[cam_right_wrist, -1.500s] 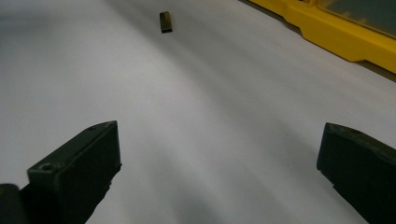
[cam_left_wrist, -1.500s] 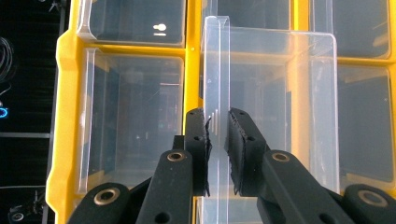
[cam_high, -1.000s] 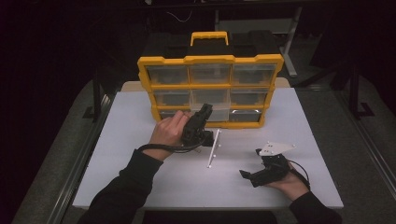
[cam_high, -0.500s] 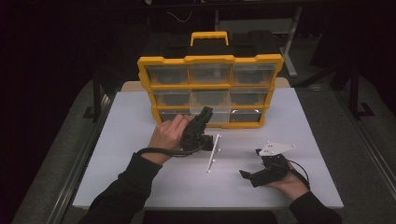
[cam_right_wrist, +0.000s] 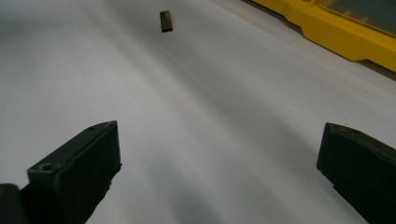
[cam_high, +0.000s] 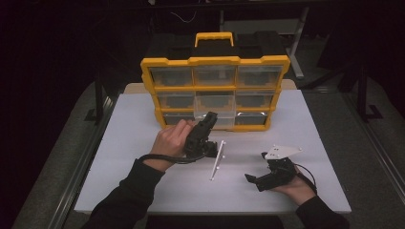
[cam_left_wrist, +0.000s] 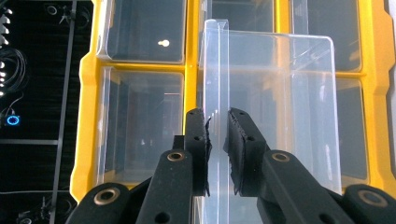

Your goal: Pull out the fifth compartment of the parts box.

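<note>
A yellow organizer [cam_high: 215, 61] with clear drawers stands at the back of the white table [cam_high: 124, 143]. My left gripper [cam_high: 209, 120] reaches into its lower middle column. In the left gripper view that gripper [cam_left_wrist: 217, 116] is shut on the thin front lip of a clear drawer [cam_left_wrist: 280, 116], which juts out of the yellow frame [cam_left_wrist: 86, 116]. My right gripper [cam_high: 254, 180] rests low on the table at the front right, jaws open. In the right gripper view it [cam_right_wrist: 219, 154] has only bare table between its jaws.
A thin white rod [cam_high: 217, 160] lies on the table between the two hands. A small dark piece [cam_right_wrist: 166, 21] lies farther off ahead of the right gripper. The organizer's yellow base [cam_right_wrist: 327, 32] runs along the upper right there.
Hardly anything differs. The left hand has shifted only a trifle at the drawer, still gripping it. The right hand has stayed where it was.
</note>
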Demonstrator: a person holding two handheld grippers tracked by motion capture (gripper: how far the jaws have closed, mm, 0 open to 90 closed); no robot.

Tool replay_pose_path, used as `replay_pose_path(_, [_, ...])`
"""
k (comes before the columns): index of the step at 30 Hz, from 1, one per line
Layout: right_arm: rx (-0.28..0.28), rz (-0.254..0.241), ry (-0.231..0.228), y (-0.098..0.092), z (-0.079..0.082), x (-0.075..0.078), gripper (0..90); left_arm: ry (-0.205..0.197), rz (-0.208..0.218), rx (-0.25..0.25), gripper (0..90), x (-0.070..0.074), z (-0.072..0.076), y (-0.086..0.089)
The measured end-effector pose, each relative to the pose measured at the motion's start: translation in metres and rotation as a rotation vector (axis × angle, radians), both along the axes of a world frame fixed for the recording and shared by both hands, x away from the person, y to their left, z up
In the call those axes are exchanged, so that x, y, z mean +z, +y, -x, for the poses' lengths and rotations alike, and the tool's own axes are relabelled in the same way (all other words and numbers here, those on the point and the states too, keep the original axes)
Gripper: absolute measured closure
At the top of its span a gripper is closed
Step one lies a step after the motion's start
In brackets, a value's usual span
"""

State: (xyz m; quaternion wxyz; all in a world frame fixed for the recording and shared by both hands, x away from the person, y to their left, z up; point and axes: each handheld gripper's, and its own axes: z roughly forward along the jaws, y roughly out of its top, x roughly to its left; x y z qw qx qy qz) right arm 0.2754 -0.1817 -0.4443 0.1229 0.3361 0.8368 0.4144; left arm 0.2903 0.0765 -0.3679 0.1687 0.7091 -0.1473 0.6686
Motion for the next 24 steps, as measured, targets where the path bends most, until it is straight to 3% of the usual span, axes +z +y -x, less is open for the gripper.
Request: replay_pose_path(24, [-0.001, 0.004, -0.001, 0.0, -0.0003, -0.0005, 0.0, 0.0, -0.001, -0.002, 78.0, -0.0044, 0.0045, 0.0014])
